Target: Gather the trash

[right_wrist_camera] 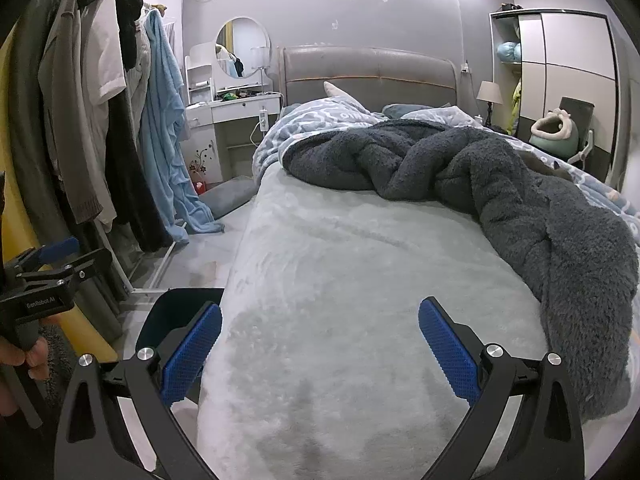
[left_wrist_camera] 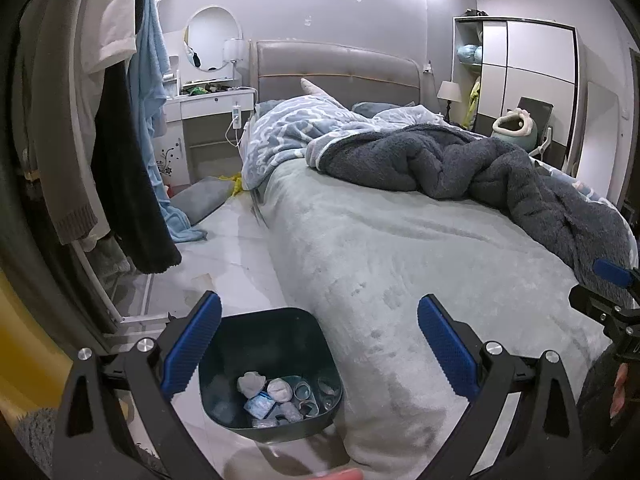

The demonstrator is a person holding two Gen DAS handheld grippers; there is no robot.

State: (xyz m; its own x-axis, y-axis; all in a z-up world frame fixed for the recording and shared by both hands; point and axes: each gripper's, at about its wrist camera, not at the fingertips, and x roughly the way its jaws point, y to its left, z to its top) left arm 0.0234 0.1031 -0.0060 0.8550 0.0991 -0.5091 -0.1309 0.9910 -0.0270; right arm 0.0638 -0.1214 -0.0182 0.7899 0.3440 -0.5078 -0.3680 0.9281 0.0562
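We read "GenRobot AI" on the left gripper (right_wrist_camera: 60, 258) body; both it and the right gripper (right_wrist_camera: 320, 344) gape wide and empty, the trash bin (left_wrist_camera: 269, 372) standing on the floor against the bed (left_wrist_camera: 400, 260).

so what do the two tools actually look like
Both match: left tool and right tool each have two black angular arms with silver bolts, tipped with blue textured pads. The left tool's body in the right view carries white "GenRobot AI" lettering.
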